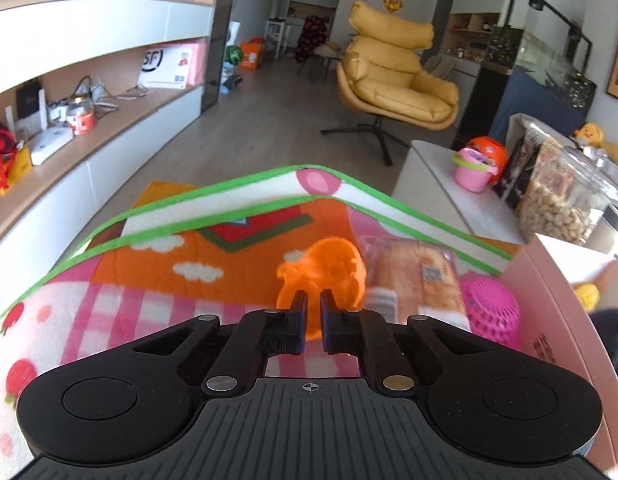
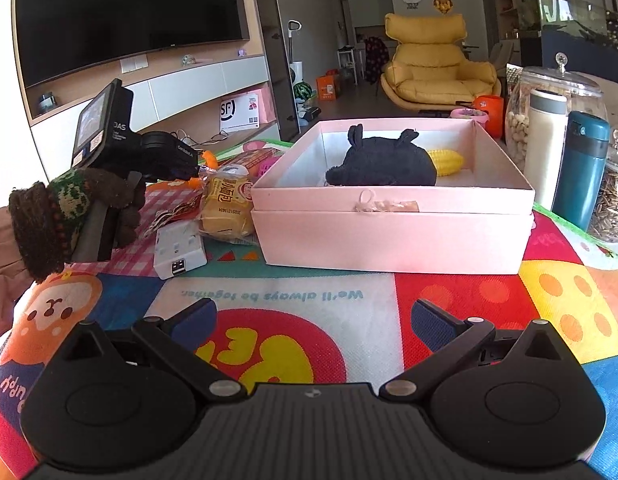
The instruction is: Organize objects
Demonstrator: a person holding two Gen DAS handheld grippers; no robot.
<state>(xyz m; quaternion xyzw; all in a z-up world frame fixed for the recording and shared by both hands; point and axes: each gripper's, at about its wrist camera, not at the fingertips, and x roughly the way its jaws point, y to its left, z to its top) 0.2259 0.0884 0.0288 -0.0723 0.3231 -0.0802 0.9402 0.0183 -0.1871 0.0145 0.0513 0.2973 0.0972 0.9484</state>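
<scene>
My left gripper [image 1: 313, 304] is shut on an orange plastic toy [image 1: 323, 270] and holds it above the colourful play mat [image 1: 149, 280]. Packaged bread [image 1: 423, 280] and a pink perforated ball [image 1: 491, 312] lie just beyond, beside the pink box [image 1: 549, 304]. In the right wrist view my right gripper [image 2: 311, 316] is open and empty over the mat [image 2: 449, 292], in front of the pink box [image 2: 389, 236]. The box holds a black plush [image 2: 383, 160] and a yellow corn toy [image 2: 447, 162]. The left gripper's body [image 2: 121, 148] shows at the left, near bread packs [image 2: 225, 204] and a white power strip [image 2: 179, 250].
Glass jars [image 2: 549, 112], a white bottle [image 2: 545, 144] and a teal flask [image 2: 581, 172] stand right of the box. A pink and orange toy bucket [image 1: 479, 166] sits on a white side table [image 1: 437, 184]. A yellow armchair [image 1: 393, 76] and a shelf unit [image 1: 109, 128] stand beyond.
</scene>
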